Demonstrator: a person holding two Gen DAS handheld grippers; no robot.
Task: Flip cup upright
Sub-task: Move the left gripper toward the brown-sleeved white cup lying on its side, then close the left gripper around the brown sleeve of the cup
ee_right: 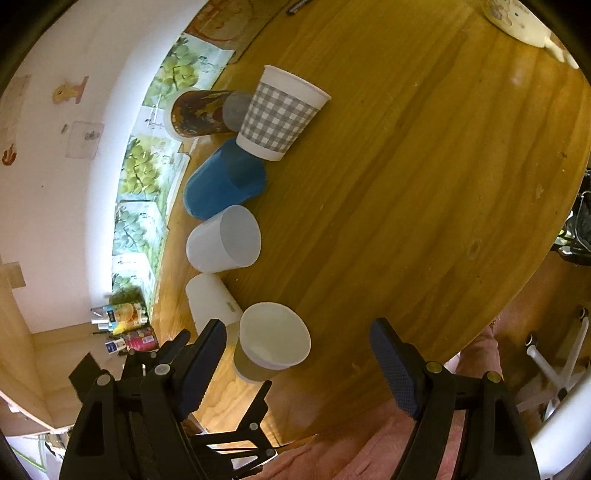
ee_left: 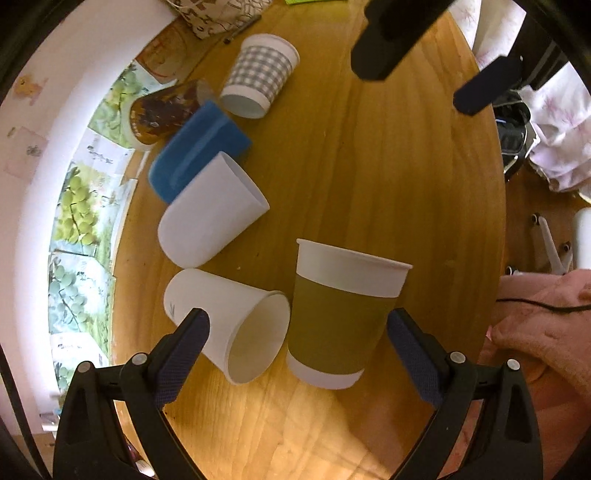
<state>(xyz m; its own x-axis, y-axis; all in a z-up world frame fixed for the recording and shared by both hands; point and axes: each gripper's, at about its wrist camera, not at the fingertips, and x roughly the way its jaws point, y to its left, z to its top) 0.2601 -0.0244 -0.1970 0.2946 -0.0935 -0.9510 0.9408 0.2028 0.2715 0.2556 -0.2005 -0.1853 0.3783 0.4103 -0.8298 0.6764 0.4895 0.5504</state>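
Note:
An olive-sleeved paper cup [ee_left: 340,314] stands upright on the round wooden table [ee_left: 388,166], between the fingers of my open left gripper [ee_left: 295,332], not gripped. It also shows in the right wrist view [ee_right: 271,343] with its mouth up. A white paper cup [ee_left: 236,325] lies on its side to its left. A frosted white cup [ee_left: 210,214], a blue cup [ee_left: 199,147] and a brown printed cup [ee_left: 162,114] also lie on their sides. A grey checked cup [ee_left: 258,77] stands upright. My right gripper [ee_right: 297,354] is open and empty, above the table's near edge.
Grape pictures [ee_left: 81,206] line the wall behind the cups. A patterned bag [ee_left: 218,14] sits at the far edge. A pink-clothed lap [ee_left: 543,325] and a chair base [ee_left: 554,243] lie beyond the table's right edge. A white dish [ee_right: 524,22] sits far right.

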